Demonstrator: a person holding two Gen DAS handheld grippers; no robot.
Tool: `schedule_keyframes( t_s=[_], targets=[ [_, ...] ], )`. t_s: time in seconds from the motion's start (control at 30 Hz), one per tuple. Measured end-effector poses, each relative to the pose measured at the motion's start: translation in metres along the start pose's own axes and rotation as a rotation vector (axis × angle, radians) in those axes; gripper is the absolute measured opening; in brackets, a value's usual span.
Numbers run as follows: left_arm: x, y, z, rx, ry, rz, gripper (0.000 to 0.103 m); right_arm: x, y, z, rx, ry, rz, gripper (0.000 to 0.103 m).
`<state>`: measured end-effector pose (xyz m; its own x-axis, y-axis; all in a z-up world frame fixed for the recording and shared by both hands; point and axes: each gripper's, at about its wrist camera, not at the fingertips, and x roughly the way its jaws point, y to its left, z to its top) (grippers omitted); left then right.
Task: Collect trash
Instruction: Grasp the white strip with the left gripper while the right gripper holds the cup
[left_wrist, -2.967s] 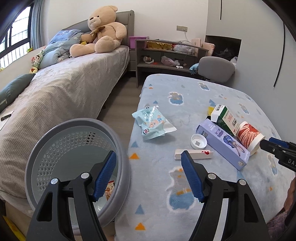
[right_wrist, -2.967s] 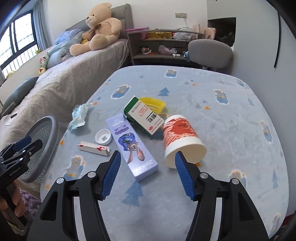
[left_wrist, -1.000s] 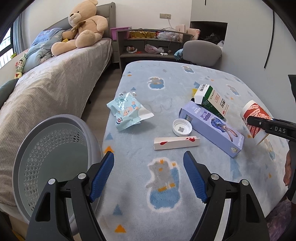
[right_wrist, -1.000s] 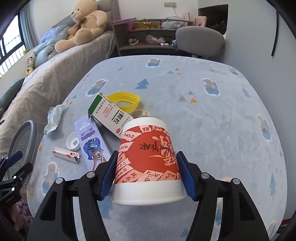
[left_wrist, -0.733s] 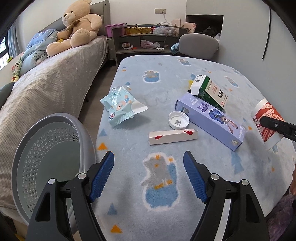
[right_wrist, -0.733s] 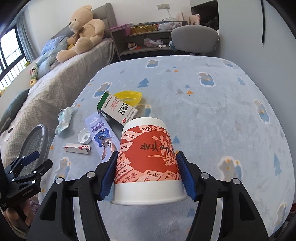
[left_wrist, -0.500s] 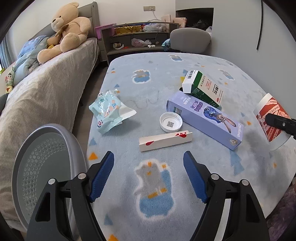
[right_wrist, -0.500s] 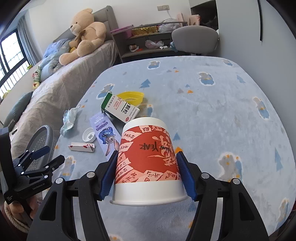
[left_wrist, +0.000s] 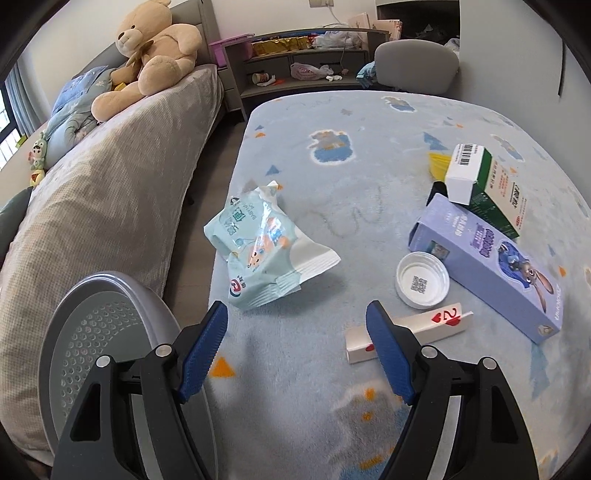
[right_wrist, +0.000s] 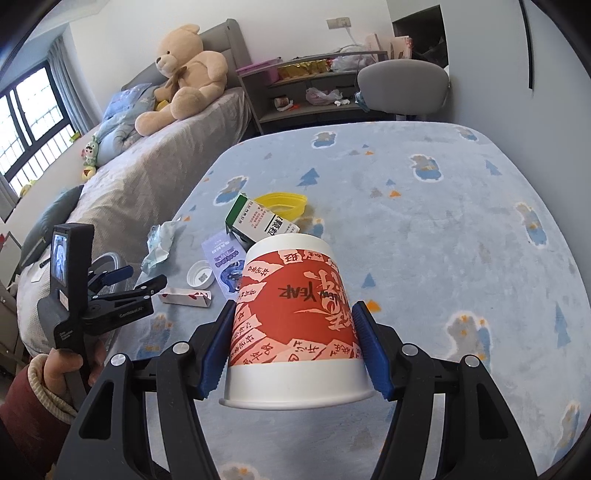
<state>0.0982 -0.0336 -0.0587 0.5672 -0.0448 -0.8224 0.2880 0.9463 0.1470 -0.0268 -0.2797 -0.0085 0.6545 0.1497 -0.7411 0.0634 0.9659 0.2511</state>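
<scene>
Grey perforated plastic marks the bin, which stands at the far left, low beside the bed and just off the edge of the desk with its blue patterned fleece cover. The left gripper hovers over the near corner of the desk with its jaws standing wide apart and nothing between them; the crumpled wipes packet lies just beyond its tips. To the right of that sit a white bottle cap, a folded playing-card box, a long purple carton and a green-and-white carton resting partly on a yellow lid. Farthest right, the right gripper has its jaws clamped on the red paper cup, held upside down and clear of the desk, well away from the bin. The risks, as I judge them: the cup is thin and tapered, so a hard squeeze could crush it and a loose one could let it slide out on the way across. It must also pass over the scattered litter and the left gripper, so a collision is possible. The wipes packet is limp and slick; a shallow pinch may catch only film and drop it short of the bin.
</scene>
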Motion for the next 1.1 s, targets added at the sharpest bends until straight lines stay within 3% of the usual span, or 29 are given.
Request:
schedule_keyframes(
  t_s=[0.3, 0.7, 1.1],
  targets=[
    [0.015, -0.003, -0.002, 0.039, 0.055, 0.008, 0.074, 0.0, 0.004, 0.0, -0.011, -0.002, 0.018, 0.061],
    [-0.018, -0.015, -0.032, 0.085, 0.038, -0.029, 0.074, -0.004, 0.005, 0.001, -0.007, -0.016, 0.025, 0.061],
    [-0.031, -0.042, -0.038, 0.22, 0.025, -0.151, 0.074, -0.007, 0.005, 0.003, -0.002, -0.023, 0.032, 0.061]
  ],
)
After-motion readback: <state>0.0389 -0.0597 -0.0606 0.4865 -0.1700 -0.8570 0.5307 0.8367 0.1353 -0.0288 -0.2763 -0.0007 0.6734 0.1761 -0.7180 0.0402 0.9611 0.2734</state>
